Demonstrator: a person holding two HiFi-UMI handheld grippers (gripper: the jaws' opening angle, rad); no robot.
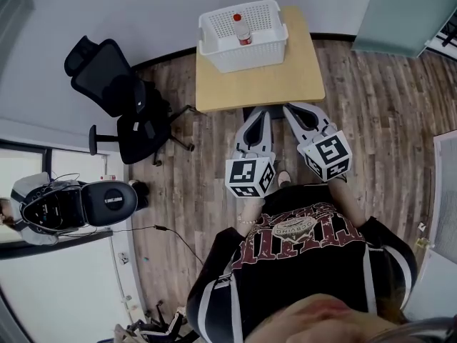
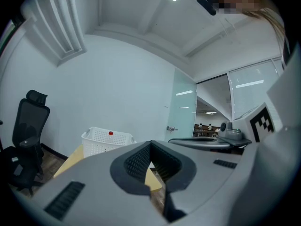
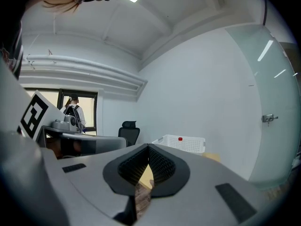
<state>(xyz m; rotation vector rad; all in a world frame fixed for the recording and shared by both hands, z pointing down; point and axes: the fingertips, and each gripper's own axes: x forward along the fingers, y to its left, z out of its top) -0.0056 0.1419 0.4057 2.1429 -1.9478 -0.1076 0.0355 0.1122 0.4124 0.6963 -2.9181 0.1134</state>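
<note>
Head view, from the left: a black chair (image 1: 118, 98) stands on the floor, well apart from the worktop (image 1: 264, 84). On the worktop's far end sits a white basket (image 1: 243, 61) with 1 bottle (image 1: 242, 31) inside.

The left hand-held gripper (image 1: 260, 114) hangs over the floor just short of the worktop's near edge. Its long axis runs straight away from the person. The basket lies ahead of it and slightly to the left. In the left gripper view its jaws (image 2: 150, 145) meet at the tips with nothing between them. There the basket (image 2: 106, 140) shows left of the tips.

The bottle seems to stand upright, its long axis vertical and its red cap (image 2: 110, 133) just above the rim.

The right hand-held gripper (image 1: 293, 110) is beside the left one, angled inward toward the basket. It is a little farther from the bottle than the left. Its jaws (image 3: 148, 147) are also closed and empty. In the right gripper view the basket (image 3: 186, 145) and cap (image 3: 180, 139) sit just right of the tips.
</note>
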